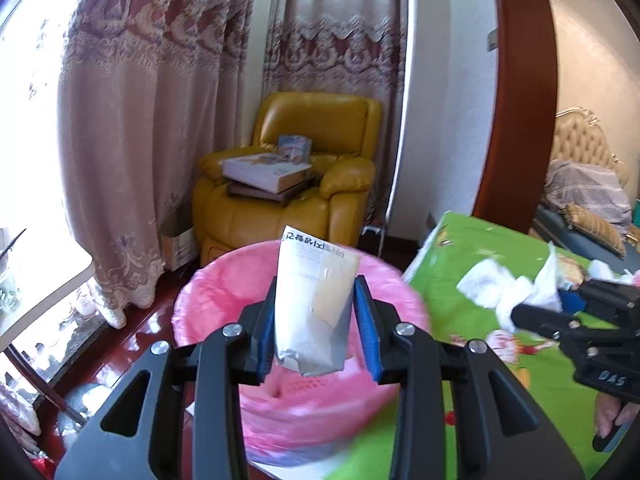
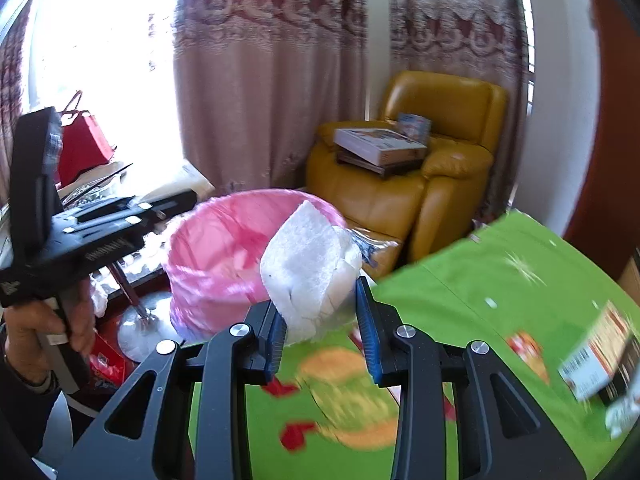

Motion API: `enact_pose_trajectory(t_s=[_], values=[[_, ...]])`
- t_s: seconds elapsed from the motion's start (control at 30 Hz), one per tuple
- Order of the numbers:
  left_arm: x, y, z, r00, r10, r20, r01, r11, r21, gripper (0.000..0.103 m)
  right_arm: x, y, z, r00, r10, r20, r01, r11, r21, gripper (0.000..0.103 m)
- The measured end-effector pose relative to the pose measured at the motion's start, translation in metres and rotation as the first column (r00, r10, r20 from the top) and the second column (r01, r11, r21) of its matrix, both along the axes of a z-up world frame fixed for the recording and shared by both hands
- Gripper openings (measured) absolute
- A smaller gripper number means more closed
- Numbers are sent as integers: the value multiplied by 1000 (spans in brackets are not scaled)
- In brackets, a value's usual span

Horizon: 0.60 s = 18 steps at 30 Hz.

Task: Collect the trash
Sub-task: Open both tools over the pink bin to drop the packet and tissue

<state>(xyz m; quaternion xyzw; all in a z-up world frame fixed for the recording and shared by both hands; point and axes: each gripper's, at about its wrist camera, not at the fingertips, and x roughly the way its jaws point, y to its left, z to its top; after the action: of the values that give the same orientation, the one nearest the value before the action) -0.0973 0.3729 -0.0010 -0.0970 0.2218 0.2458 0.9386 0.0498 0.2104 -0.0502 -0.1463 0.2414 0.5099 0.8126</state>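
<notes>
L gripper (image 1: 316, 316) pinches pouch (image 1: 312, 304) over pink bin (image 1: 208, 300); R gripper (image 2: 320, 316) clamps tissue wad (image 2: 308, 268). Center w/ rim before release.

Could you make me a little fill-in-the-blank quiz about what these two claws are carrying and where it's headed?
1. The left claw grips a white printed paper packet above the bin lined with a ____ plastic bag.
2. The right claw grips a wad of crumpled white ____.
3. The table wears a bright ____ cartoon-print cloth.

Missing words: pink; tissue; green
</notes>
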Motion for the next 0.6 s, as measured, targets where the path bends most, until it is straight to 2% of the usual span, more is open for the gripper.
enact_pose_trajectory(t_s=[0.27, 0.3, 0.33, 0.37, 0.4, 0.43, 0.47, 0.6], values=[[14, 65, -9, 998, 58, -14, -59, 995, -83, 36, 8, 61, 2, 998, 55, 9, -55, 998, -23, 36], [16, 70, -9, 998, 57, -12, -58, 995, -85, 36, 9, 66, 2, 998, 60, 13, -60, 998, -22, 37], [17, 73, -9, 998, 56, -10, -57, 995, -83, 37, 10, 70, 1, 997, 71, 9, -71, 997, -18, 44], [19, 77, -7, 998, 62, -11, -62, 995, -77, 44, 11, 74, 1, 996, 86, 10, -86, 996, -11, 49], [20, 81, -4, 997, 80, -8, -80, 995, -66, 51, 12, 74, 2, 996, 88, 21, -88, 996, -5, 64], [21, 84, -2, 996, 90, -1, -90, 994, -64, 65, 12, 72, 4, 996, 79, 34, -80, 997, 5, 77], [19, 86, 0, 995, 103, 10, -103, 993, -62, 74, 12, 66, 8, 996, 72, 46, -73, 997, 27, 77], [10, 81, 13, 991, 127, 39, -125, 991, -45, 83, 16, 36, 20, 997, 33, 69, -37, 998, 55, 77]])
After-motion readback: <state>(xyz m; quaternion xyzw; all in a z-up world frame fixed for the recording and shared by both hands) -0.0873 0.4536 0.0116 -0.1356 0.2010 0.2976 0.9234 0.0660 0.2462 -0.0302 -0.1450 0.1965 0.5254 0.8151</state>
